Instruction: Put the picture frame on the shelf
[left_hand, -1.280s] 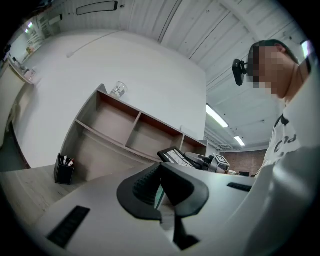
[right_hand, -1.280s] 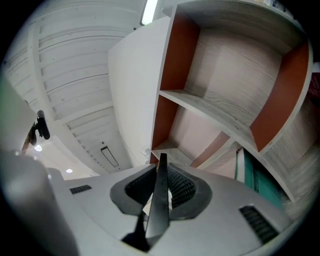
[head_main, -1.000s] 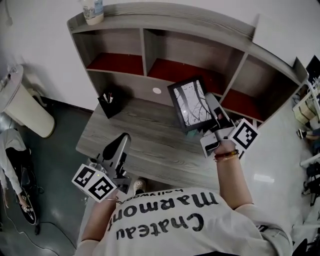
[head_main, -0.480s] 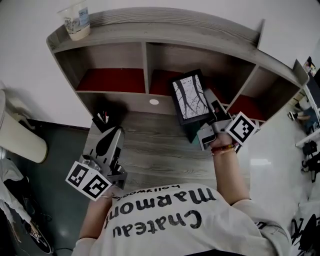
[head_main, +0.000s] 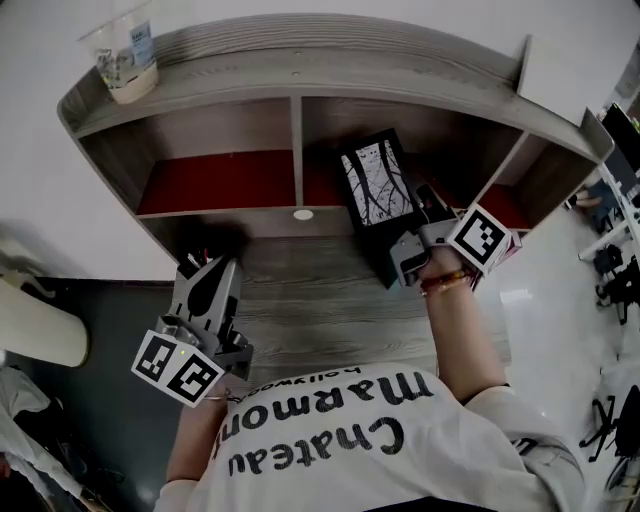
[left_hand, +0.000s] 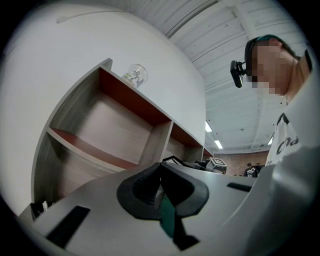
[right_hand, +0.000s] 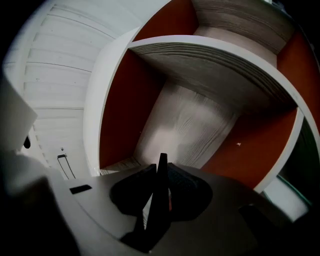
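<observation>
Right tongs (head_main: 418, 205) pinch one picture frame (head_main: 376, 182); left tongs (head_main: 213, 272) closed.

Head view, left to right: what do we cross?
cup on the shelf top → left gripper → picture frame → right gripper, shut on the frame

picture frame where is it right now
In the head view the picture frame is right of centre, clamped in the right gripper, at the mouth of the shelf's middle compartment and above the desk.
</observation>
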